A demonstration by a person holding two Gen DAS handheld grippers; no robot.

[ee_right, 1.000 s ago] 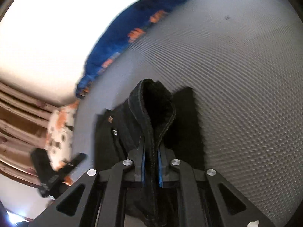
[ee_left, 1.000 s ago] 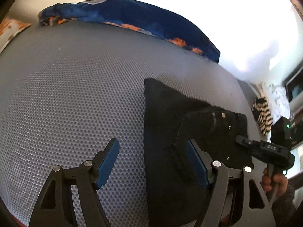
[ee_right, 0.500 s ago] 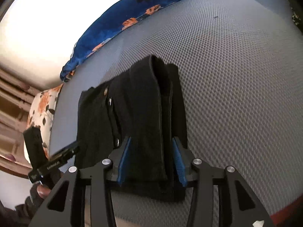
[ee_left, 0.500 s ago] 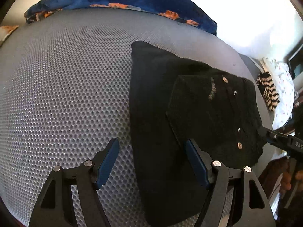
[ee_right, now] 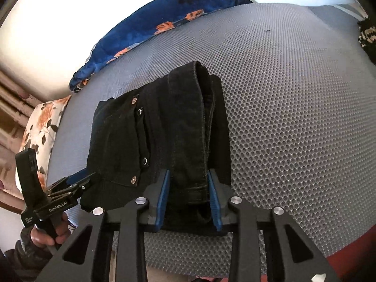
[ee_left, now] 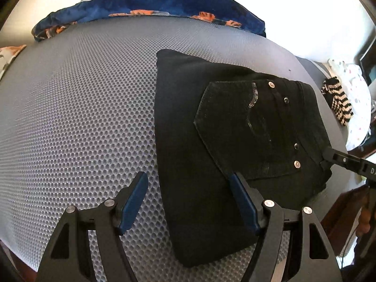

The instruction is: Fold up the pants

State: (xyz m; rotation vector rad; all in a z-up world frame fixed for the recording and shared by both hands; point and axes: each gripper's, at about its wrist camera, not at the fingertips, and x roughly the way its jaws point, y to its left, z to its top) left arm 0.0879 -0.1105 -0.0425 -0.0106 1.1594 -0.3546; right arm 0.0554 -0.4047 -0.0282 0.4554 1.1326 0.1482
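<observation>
Black pants [ee_left: 211, 141] lie folded on the grey mesh mattress [ee_left: 82, 117], pocket and rivets facing up. My left gripper [ee_left: 188, 197] hovers open over the pants' left edge, one finger above the mattress, the other above the cloth. It also shows low at the left of the right wrist view as the left gripper [ee_right: 70, 188], held in a hand. My right gripper [ee_right: 189, 195] is closing on the thick folded hem of the pants [ee_right: 164, 129]; the cloth fills the gap between its blue pads. The right gripper's tip [ee_left: 340, 159] touches the pants' right edge.
A blue blanket with orange prints [ee_left: 152, 2] lies along the far edge of the mattress. A floral pillow [ee_right: 44, 129] sits past the left side. A striped knit item [ee_left: 338, 103] rests on white bedding to the right. The mattress's red front edge [ee_right: 352, 246] is close.
The right gripper let go of the raised fold, which dropped flat onto the pants, then narrowed on the hem again. The left gripper drifted, so more of the pants shows; it stayed open.
</observation>
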